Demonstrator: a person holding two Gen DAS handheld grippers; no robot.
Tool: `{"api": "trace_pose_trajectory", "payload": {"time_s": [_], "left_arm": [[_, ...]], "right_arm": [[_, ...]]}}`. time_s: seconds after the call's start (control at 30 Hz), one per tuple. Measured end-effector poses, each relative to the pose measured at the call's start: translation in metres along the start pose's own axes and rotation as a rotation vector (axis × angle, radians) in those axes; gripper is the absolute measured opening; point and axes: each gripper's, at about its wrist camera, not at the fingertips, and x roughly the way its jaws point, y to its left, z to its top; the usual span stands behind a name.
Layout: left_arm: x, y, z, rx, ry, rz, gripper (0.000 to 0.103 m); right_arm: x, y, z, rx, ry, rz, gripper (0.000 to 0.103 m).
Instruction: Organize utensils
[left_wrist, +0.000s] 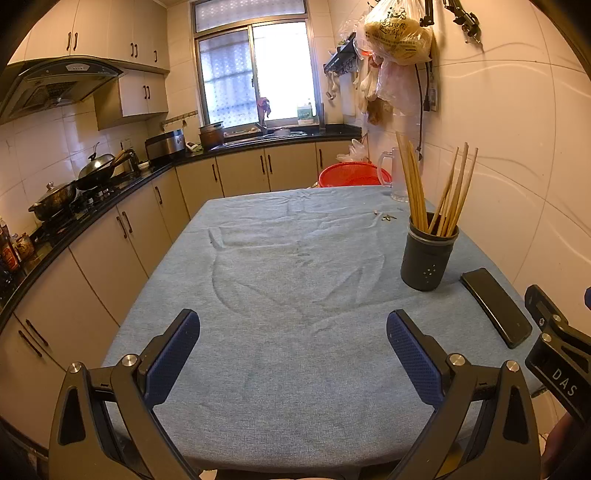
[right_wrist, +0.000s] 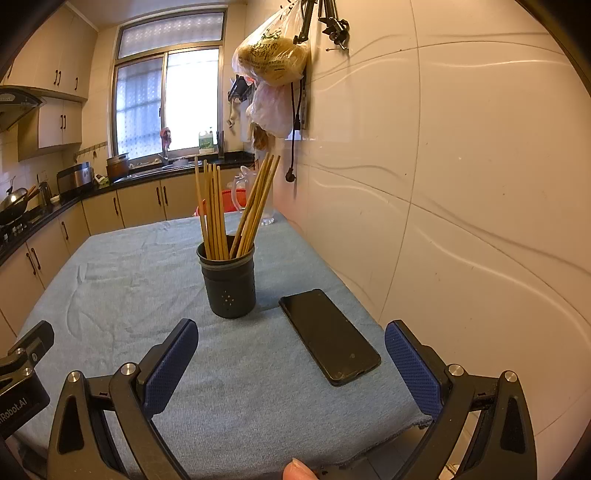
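The left gripper (left_wrist: 293, 350) hung over the near edge of the table (left_wrist: 280, 280), its jaws spread wide with only the blue cloth between them and nothing held. Farther along, toward the right edge, a dark cup (left_wrist: 428, 258) stood upright on the cloth with a bunch of wooden chopsticks (left_wrist: 439, 188) standing in it, fanned into two leaning groups. A black phone (left_wrist: 496, 306) lay flat just beside the cup, nearer the right edge and apart from it. Past the cup, close to the far right corner, stood a clear glass mug (left_wrist: 393, 173), and a red basket (left_wrist: 351, 175) showed just beyond the far edge. In the right wrist view the right gripper (right_wrist: 291, 363) also hovered over the near edge, jaws wide apart and empty, with the near end of the phone (right_wrist: 328, 336) lying between them without touching either. The cup (right_wrist: 229, 284) stood ahead of the left jaw, well clear of it, and the chopsticks (right_wrist: 229, 210) rose from its mouth. A fingertip (right_wrist: 297, 469) showed at the bottom edge of that view.
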Motion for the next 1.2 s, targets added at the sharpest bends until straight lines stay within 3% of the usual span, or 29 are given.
{"api": "trace_pose_trajectory", "payload": {"time_s": [1.2], "left_arm": [[0.000,0.003,-0.005,-0.002,0.002,0.000,0.101]], "right_arm": [[0.012,0.004,-0.008,-0.017,0.016,0.011,0.103]]}}
